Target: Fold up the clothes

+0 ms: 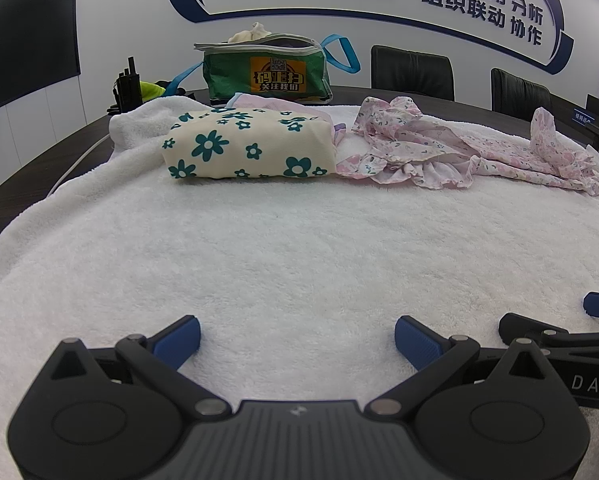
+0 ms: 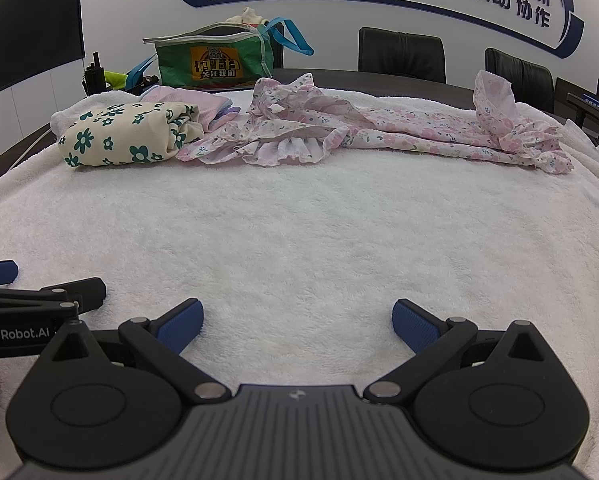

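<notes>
A pink floral garment (image 1: 459, 148) (image 2: 363, 128) lies crumpled and spread out at the far side of the white towel (image 1: 299, 248) (image 2: 299, 232). To its left sits a folded cream piece with teal flowers (image 1: 251, 148) (image 2: 119, 136), and behind that a folded pink piece (image 2: 187, 102). My left gripper (image 1: 297, 338) hovers open over the near towel, with nothing between its blue pads. My right gripper (image 2: 297, 322) is open too, beside it on the right, also holding nothing. Both are well short of the clothes.
A green bag (image 1: 265, 72) (image 2: 215, 58) with blue straps stands behind the folded pile on the dark table (image 1: 419, 96). Black chairs (image 1: 411, 70) (image 2: 401, 54) line the far side. A black radio (image 1: 128, 86) stands far left. A white wall with blue lettering is behind.
</notes>
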A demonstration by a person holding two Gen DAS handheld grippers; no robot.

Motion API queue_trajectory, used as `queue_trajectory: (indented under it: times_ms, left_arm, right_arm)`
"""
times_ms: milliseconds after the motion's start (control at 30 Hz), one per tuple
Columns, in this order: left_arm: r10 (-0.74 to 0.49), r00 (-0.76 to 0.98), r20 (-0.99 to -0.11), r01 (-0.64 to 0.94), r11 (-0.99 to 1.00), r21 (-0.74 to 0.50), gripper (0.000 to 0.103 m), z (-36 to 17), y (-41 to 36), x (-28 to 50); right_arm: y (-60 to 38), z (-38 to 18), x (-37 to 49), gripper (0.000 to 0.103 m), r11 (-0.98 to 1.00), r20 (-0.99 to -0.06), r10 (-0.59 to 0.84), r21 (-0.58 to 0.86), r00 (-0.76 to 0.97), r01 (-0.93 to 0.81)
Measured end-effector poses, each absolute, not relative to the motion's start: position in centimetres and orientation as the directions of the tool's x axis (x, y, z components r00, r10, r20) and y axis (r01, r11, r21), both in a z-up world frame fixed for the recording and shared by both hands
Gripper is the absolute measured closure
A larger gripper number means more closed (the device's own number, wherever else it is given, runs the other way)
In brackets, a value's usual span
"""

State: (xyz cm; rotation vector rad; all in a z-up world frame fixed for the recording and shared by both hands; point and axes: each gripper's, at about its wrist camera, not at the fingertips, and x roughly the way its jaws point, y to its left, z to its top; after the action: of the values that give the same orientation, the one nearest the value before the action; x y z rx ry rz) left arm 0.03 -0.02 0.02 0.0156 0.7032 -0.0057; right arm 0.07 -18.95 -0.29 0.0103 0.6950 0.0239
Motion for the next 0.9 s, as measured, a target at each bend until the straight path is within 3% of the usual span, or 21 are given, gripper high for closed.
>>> queue_trajectory:
  times_ms: [600, 700, 833, 900]
  left_arm:
    - [-0.005, 0.760, -0.650, 0.014, 1.000, 0.008, 0.000, 0.1, 0.0, 0.5]
    - [-0.069, 0.781, -0.621, 0.052, 0.998, -0.045, 0.001, 1.0, 1.2, 0.1]
    - [-0.130, 0.820, -0.557, 0.128, 0.991, -0.043, 0.000, 5.2, 3.9, 0.8]
    - [-0.109, 0.842, -0.528, 0.116, 0.993, -0.020, 0.000, 8.1, 5.6, 3.1]
  right_arm:
    - [-19.1, -0.2, 0.2, 0.001, 0.999, -0.639, 0.036, 0.028, 0.768, -0.023]
    - [-19.5, 0.3, 0.4, 0.000, 0.997, -0.632, 0.069, 0.059, 0.772, -0.041]
    - [-21.7, 3.6, 0.0, 0.000, 0.954, -0.484, 0.234, 0.281, 0.843, -0.104]
    - [-21.9, 6.2, 1.7, 0.000, 0.945, -0.436, 0.259, 0.298, 0.862, -0.133]
